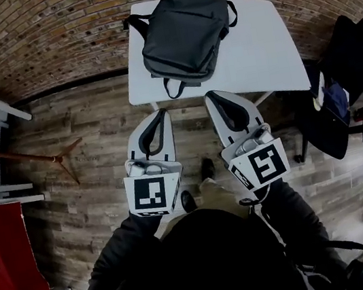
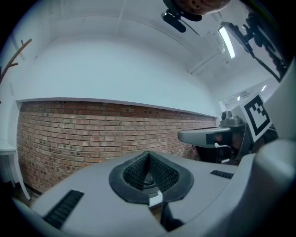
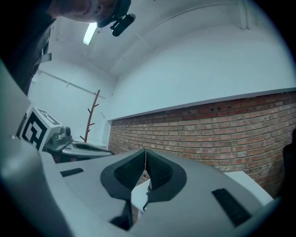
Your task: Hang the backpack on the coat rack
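The backpack (image 1: pixel 183 34) lay flat on the white counter (image 1: pixel 269 50). It was soft, slumped fabric, and I judged it light and floppy. Its top loop (image 1: pixel 175 88) at the near edge looked the surest place to pinch. The left gripper (image 1: pixel 160 115) and right gripper (image 1: pixel 216 95) hovered short of it, fingers pressed together, empty. The coat rack (image 1: pixel 25 156) stood well apart, to the left.

A white desk (image 1: pixel 268 44) stands on a wooden plank floor (image 1: pixel 92 190), close to a brick wall (image 1: pixel 45 33). A dark backpack (image 1: pixel 183 34) lies flat on the desk, the only thing on it. It sits toward the desk's left half, with its looped handle (image 1: pixel 176 90) at the near edge. The right half is bare.
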